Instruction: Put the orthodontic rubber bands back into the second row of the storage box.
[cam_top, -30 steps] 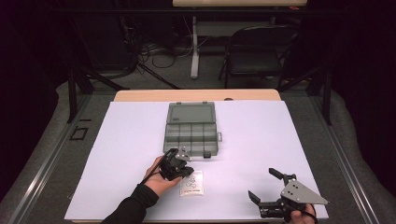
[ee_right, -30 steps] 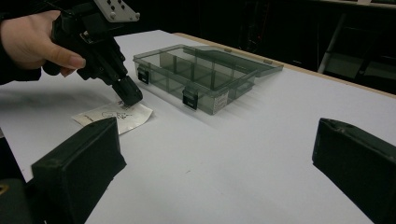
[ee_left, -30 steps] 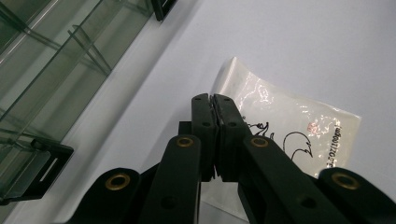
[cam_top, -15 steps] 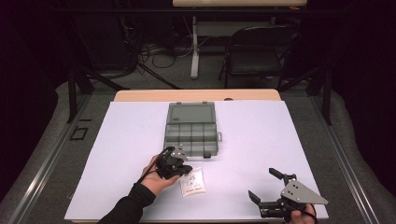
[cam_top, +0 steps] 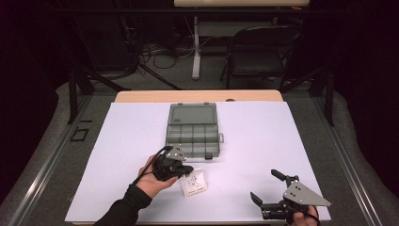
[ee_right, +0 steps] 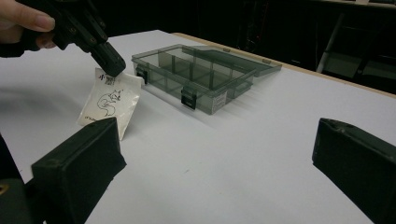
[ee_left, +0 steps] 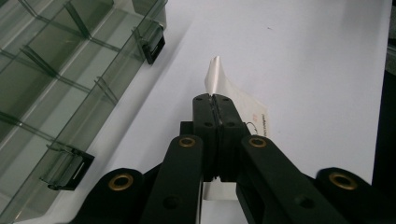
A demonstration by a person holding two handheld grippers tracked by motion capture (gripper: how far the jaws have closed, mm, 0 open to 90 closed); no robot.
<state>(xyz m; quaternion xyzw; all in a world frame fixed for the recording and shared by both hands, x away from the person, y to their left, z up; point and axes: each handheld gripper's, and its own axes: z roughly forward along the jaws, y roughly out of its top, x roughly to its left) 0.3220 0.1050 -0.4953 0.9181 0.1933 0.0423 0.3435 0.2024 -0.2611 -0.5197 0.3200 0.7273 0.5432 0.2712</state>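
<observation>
Lifted slightly since the earlier frames, the small bag [cam_top: 193, 182], below the frame's centre, hangs by its top edge from the clamped left gripper [cam_top: 184, 169], probably bound for the open compartment box [cam_top: 193, 133], while the right gripper [cam_top: 266, 191] waits wide at lower right.
</observation>
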